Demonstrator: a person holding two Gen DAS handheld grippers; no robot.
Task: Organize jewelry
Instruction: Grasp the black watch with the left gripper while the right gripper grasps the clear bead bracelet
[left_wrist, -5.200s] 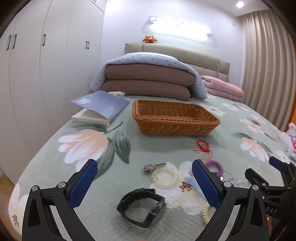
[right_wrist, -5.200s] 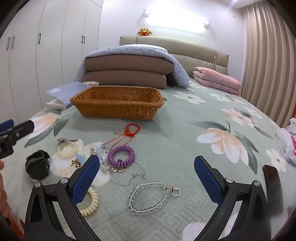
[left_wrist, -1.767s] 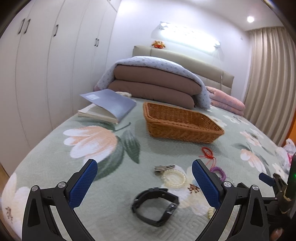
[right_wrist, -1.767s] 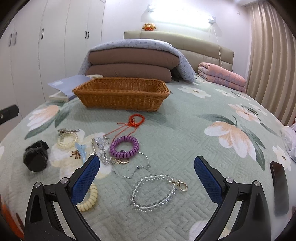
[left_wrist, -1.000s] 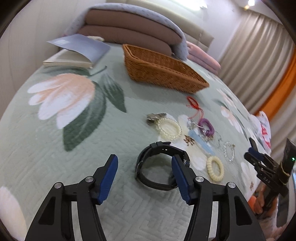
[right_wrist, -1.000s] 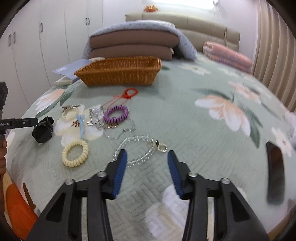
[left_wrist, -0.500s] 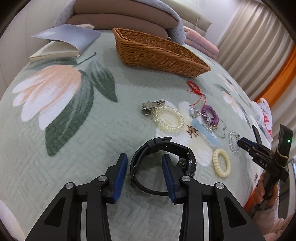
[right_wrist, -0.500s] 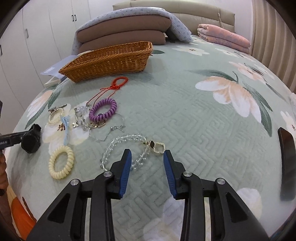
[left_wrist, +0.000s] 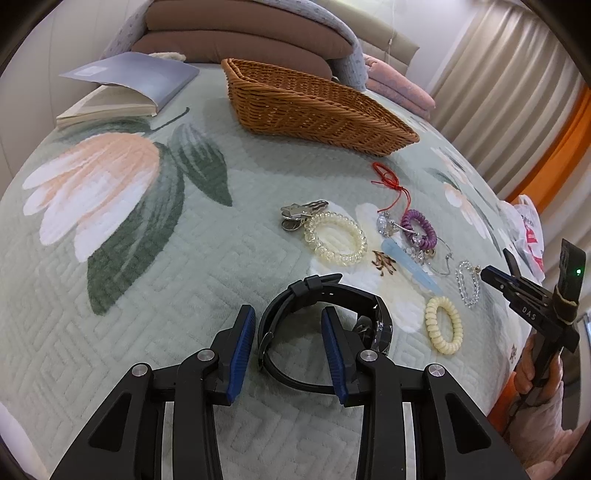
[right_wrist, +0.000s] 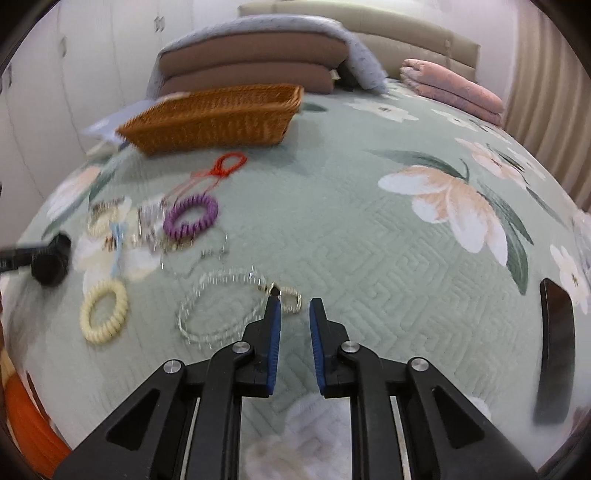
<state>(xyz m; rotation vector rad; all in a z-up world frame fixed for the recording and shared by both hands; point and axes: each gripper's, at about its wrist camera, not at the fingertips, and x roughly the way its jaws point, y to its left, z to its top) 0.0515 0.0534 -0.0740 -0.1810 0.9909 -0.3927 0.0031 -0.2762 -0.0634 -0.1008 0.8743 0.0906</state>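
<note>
Floral quilt (left_wrist: 155, 280); right tongs (right_wrist: 294, 308), marked "DAS", narrowly apart; left tongs (left_wrist: 288, 318) apart, straddling watch (left_wrist: 325, 295) strap.

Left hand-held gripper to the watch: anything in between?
Nothing visible. The left hand-held gripper already straddles the watch strap, one finger on each side, jaws not yet closed on it.

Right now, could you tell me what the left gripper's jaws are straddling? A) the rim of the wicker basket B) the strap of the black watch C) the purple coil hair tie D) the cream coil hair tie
B: in the left wrist view the left gripper has one jaw inside and one outside the loop of the black watch strap, not yet closed.
</note>
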